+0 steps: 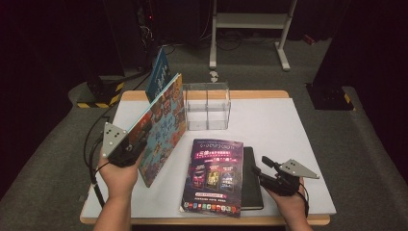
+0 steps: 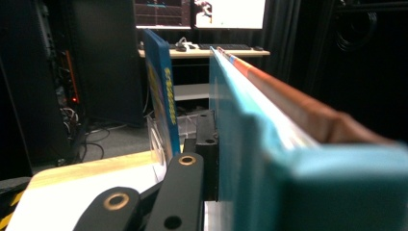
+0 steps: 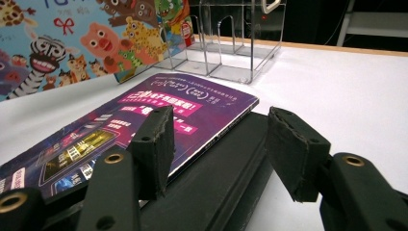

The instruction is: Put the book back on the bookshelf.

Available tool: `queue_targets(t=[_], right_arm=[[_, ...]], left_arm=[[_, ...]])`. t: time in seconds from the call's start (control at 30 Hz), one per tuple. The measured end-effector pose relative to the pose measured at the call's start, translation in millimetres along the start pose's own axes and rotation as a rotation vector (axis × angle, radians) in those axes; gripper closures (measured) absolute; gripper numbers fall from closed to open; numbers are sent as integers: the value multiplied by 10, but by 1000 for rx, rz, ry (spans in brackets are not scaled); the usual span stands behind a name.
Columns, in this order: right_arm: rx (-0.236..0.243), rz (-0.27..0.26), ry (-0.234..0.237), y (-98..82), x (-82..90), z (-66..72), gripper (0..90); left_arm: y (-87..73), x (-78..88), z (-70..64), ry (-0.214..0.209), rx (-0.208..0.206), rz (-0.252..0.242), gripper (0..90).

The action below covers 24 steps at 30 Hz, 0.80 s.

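The left gripper (image 1: 126, 147) has its two black jaws squeezed tight on the near corner of a big picture book (image 1: 161, 127). In the left gripper view the book's teal edge (image 2: 250, 144) sits right against the jaw. The book stands up on its long edge, tilted, with its bottom edge on the white table (image 1: 288, 139). Its cover has cartoon animals on it, like a zebra and a pink pig (image 3: 72, 43). The far end of the book is near a clear plastic rack (image 1: 207, 106) at the back of the table. A thin blue book (image 1: 158, 73) stands up behind the picture book, by the left side of the rack.

The right gripper (image 1: 263, 169) has its jaws partly open, and there is nothing between them. It sits low over the table on the right. In the right gripper view its two pads (image 3: 156, 144) are just above a flat black notebook (image 3: 216, 178). A purple magazine (image 1: 212, 175) lies flat in the middle of the table. It partly covers the black notebook (image 1: 251, 180), which peeks out along its right side.

A hand (image 1: 118, 175) holds the left gripper, and another hand (image 1: 288, 202) holds the right one.
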State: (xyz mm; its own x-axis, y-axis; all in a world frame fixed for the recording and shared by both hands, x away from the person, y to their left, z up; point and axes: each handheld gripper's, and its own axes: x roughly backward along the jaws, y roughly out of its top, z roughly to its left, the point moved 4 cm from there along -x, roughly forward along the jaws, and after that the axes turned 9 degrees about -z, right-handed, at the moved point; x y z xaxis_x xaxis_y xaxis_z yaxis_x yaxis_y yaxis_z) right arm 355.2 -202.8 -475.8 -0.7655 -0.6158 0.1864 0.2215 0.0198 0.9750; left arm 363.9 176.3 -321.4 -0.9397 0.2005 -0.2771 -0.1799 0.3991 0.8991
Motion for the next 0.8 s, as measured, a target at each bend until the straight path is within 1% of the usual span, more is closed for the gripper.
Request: queue_targets(t=[0.07, 0.2, 0.3, 0.33, 0.37, 0.43, 0.63, 0.8], right_arm=[[1, -3, 3, 6, 4, 6, 434], [0, -8, 5, 18, 15, 4, 434], [0, -9, 4, 21, 24, 2, 434], [2, -11, 4, 22, 26, 1, 434], [1, -12, 4, 23, 28, 1, 434], [0, -12, 6, 24, 28, 4, 434], [0, -13, 12, 26, 26, 11, 434], [-17, -19, 20, 33, 37, 6, 434]], left_arm=[[5, -43, -16, 14, -10, -9, 812], [8, -147, -16, 33, 6, -26, 812], [-8, -235, -19, 48, 1, -34, 812], [-17, -263, -23, 53, -8, -35, 812], [-31, -300, -25, 59, -18, -39, 812], [-55, -355, -25, 69, -18, -44, 812], [-181, -541, -6, 88, -28, -34, 812], [-251, -668, 33, 109, -31, -38, 811]])
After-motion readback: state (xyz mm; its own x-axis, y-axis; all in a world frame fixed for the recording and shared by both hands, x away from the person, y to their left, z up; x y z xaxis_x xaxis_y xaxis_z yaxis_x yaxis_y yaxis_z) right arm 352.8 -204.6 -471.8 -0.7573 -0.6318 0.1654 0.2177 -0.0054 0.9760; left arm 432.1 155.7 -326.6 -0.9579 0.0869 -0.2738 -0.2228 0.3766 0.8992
